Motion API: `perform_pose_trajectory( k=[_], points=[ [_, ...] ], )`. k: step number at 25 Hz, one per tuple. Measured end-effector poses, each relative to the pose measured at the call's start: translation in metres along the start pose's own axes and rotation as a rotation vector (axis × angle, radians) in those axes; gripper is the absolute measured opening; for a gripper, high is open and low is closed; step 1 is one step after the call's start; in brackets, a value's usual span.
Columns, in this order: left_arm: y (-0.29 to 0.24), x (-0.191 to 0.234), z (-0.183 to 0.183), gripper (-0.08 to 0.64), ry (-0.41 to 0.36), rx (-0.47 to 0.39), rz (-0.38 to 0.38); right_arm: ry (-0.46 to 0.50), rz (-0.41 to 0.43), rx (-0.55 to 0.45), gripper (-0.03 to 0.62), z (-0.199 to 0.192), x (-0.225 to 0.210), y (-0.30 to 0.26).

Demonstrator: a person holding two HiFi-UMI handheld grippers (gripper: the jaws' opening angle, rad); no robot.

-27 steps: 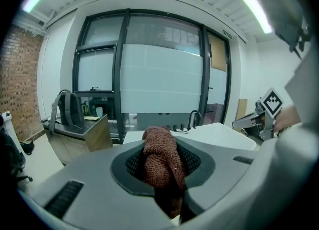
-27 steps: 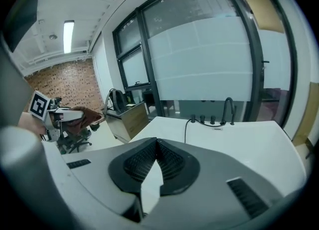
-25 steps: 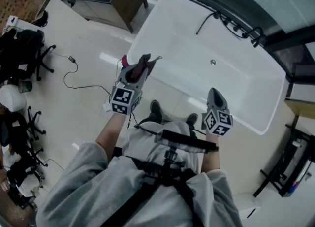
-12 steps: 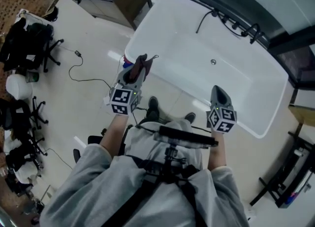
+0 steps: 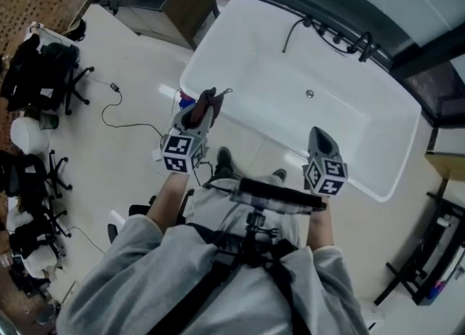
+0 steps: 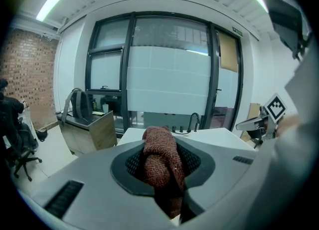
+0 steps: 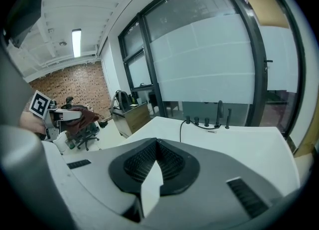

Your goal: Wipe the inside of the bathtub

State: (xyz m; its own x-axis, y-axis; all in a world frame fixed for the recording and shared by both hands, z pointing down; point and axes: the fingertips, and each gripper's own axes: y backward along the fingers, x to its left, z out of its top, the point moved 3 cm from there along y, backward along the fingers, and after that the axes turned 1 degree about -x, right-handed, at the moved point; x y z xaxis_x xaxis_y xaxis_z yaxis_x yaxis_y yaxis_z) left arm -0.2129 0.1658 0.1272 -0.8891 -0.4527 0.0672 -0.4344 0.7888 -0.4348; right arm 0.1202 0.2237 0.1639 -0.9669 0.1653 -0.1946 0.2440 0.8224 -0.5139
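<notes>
Bathtub [image 5: 243,35]: white, runs diagonally from top centre to mid-right of the head view. Black taps [image 5: 341,38] sit on its far rim, a drain [image 5: 309,94] in its floor.

Left gripper [image 5: 205,101]: left of centre, over the floor just outside the tub's near-left corner, tips pointing at the tub. Jaws clamped on a reddish-brown cloth [image 6: 160,159]. In the left gripper view the cloth bunches up between the pads and sticks out past the tips, with the tub rim beyond it.

Right gripper [image 5: 317,137]: right of centre, over the tub's near rim. Jaws closed together with nothing between them. Its own view looks across the tub toward the taps and a glass wall.

Both grippers are above the tub's outer edge; neither is inside the basin.

Person's shoes [image 5: 225,160] are on the floor between the grippers, beside the tub's near wall. Wooden desk [image 5: 185,3] at upper left, office chairs [image 5: 36,79] along the left edge, loose cable [image 5: 116,112] on the floor.
</notes>
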Motion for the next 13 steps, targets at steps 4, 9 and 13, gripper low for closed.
perform_pose_trajectory(
  k=[4,9,13],
  points=[
    [-0.002,0.0,0.0,0.098,-0.019,0.004,-0.002,-0.006,-0.002,0.004,0.005,-0.005,-0.003,0.003],
    [0.002,0.005,-0.002,0.098,-0.015,0.01,-0.002,-0.005,-0.003,0.009,0.005,-0.01,-0.001,0.002],
    [0.006,0.008,-0.005,0.098,-0.014,0.016,-0.005,-0.002,-0.014,0.043,0.005,-0.019,0.003,0.001]
  ],
)
